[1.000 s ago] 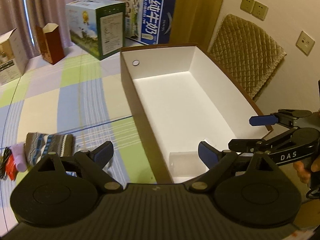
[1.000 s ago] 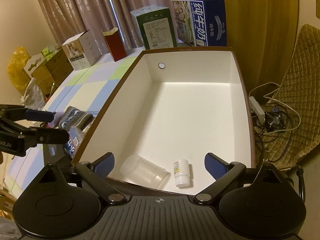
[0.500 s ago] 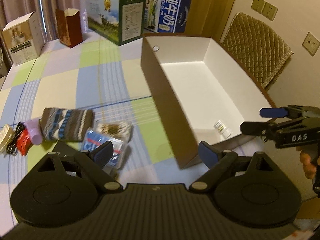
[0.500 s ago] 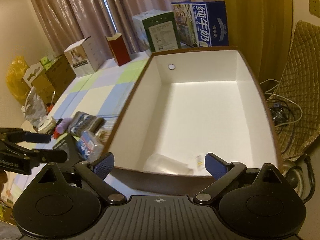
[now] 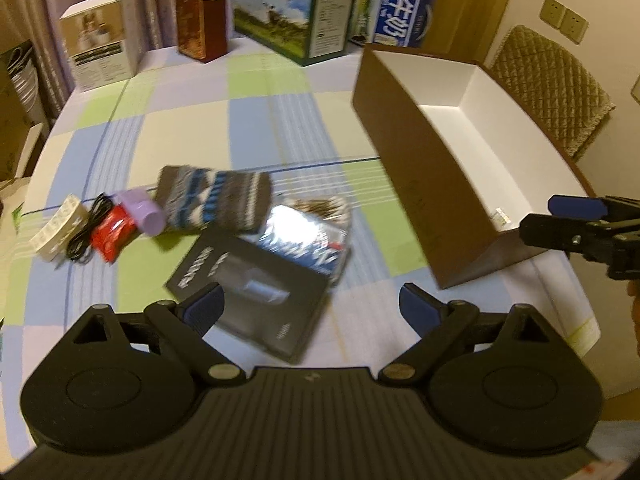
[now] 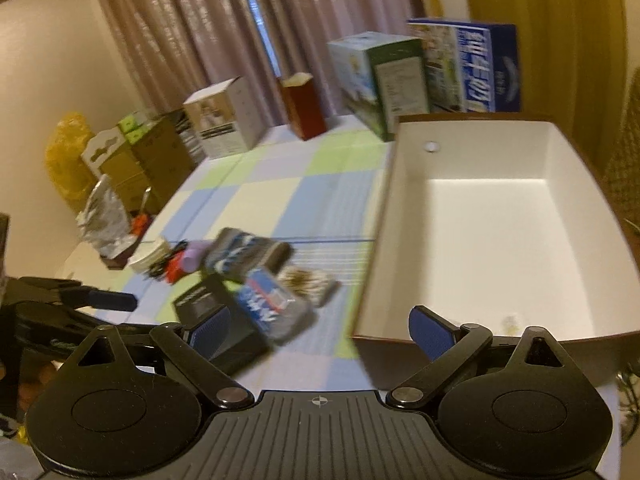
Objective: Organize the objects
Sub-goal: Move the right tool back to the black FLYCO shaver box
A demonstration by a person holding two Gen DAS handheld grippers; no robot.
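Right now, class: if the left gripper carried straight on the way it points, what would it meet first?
Probably the black booklet-like pack on the checked tablecloth. The left gripper is open and empty, and the pack lies just beyond its left finger; depth is unclear, so it might meet bare cloth beside it.

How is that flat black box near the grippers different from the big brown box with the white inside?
The flat black rectangular box is closed and lies low on the checked tablecloth; the big brown cardboard box with white inside stands open-topped with tall walls. The black box is far smaller. The black box is dark all over with pale lettering; the brown box is white inside and holds a small bottle. Both are rectangular and rest on the same table.
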